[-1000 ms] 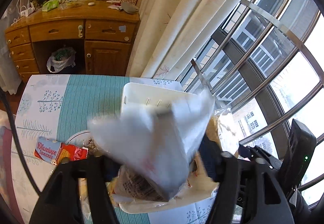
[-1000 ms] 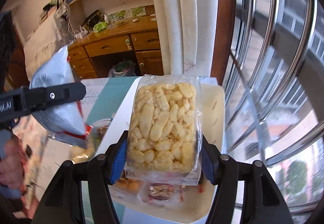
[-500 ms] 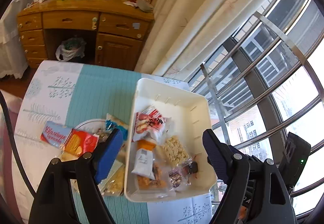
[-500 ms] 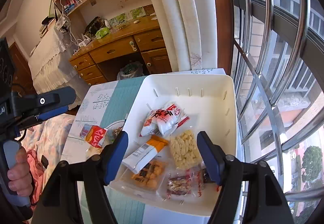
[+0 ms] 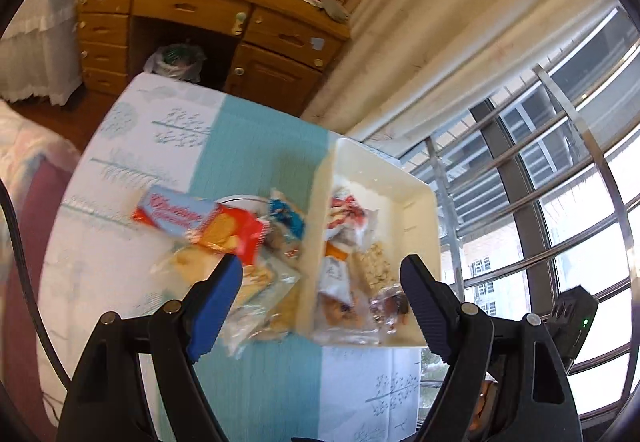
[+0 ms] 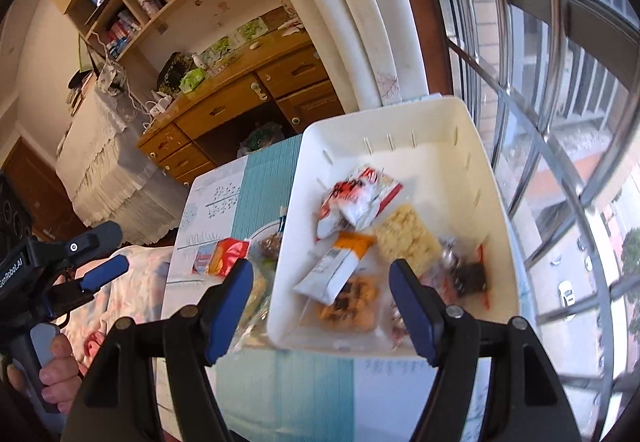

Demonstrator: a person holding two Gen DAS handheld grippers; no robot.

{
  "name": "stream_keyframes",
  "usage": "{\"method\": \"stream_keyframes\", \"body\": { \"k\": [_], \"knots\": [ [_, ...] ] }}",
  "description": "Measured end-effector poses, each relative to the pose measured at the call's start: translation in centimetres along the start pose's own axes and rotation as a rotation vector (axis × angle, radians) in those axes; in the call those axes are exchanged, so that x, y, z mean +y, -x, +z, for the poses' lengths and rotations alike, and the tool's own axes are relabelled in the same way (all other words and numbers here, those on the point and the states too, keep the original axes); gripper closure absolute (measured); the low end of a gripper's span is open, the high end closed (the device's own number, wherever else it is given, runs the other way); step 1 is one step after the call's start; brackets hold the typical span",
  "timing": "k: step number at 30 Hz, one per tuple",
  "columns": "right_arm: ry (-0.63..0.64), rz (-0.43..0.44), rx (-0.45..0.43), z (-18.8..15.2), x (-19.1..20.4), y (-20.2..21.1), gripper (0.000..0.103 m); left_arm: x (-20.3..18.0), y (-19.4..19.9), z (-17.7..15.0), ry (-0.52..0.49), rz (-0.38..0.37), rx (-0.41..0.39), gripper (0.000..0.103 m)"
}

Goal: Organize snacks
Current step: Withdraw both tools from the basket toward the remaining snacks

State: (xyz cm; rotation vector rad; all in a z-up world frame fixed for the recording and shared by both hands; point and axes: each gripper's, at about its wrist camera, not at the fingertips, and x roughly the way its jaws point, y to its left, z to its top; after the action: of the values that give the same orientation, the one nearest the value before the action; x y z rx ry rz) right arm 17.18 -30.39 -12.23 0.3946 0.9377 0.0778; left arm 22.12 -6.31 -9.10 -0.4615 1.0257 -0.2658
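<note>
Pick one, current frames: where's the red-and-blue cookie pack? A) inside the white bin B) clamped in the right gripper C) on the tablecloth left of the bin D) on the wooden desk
C. The red-and-blue cookie pack lies on the tablecloth with the loose pile, outside the left wall of the white bin; the right gripper is open and holds nothing.

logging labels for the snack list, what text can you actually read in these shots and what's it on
"enRobotAI": partly cut off, on the left gripper body.
Red and blue biscuit pack: script lettering, too blurred to read.
Red and white packet in the white bin: red characters, unreadable.
Orange and white sachet: print too small.
</note>
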Motion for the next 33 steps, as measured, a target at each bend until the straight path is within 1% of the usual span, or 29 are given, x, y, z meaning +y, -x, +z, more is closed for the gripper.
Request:
{"method": "stream_keyframes", "body": {
  "k": [5,13,17,20,21,27,33],
  "knots": [
    [-0.079,0.001,0.006,-2.1,1.9,0.2,0.032,4.0,2.5,-0.2,0.009,0.008,0.009,0.023],
    [-0.216,-0.013,-0.008,-5.6,6.0,0.1,0.032,9.0,5.5,-0.3,-0.075,0.021,0.057,0.023],
    [-0.297,-0.004,0.003,-6.9,7.5,-0.6,0.031,11.3,6.6,0.1,-0.112,0.021,0.087,0.023],
    [-0.356,-0.001,0.011,-8.0,8.7,-1.3,0.027,12.9,6.9,0.6,-0.142,0.023,0.11,0.023],
    [-0.37,-0.002,0.01,-8.4,9.1,-1.5,0.021,13.3,6.9,0.8,-0.149,0.021,0.117,0.023],
    [-0.472,-0.014,0.021,-10.4,10.9,-2.9,0.021,15.5,6.4,2.0,-0.212,0.027,0.169,0.023],
    [-0.598,0.001,0.085,-12.1,11.0,-5.2,0.021,15.9,4.7,3.0,-0.329,0.07,0.211,0.022]
  ]
}}
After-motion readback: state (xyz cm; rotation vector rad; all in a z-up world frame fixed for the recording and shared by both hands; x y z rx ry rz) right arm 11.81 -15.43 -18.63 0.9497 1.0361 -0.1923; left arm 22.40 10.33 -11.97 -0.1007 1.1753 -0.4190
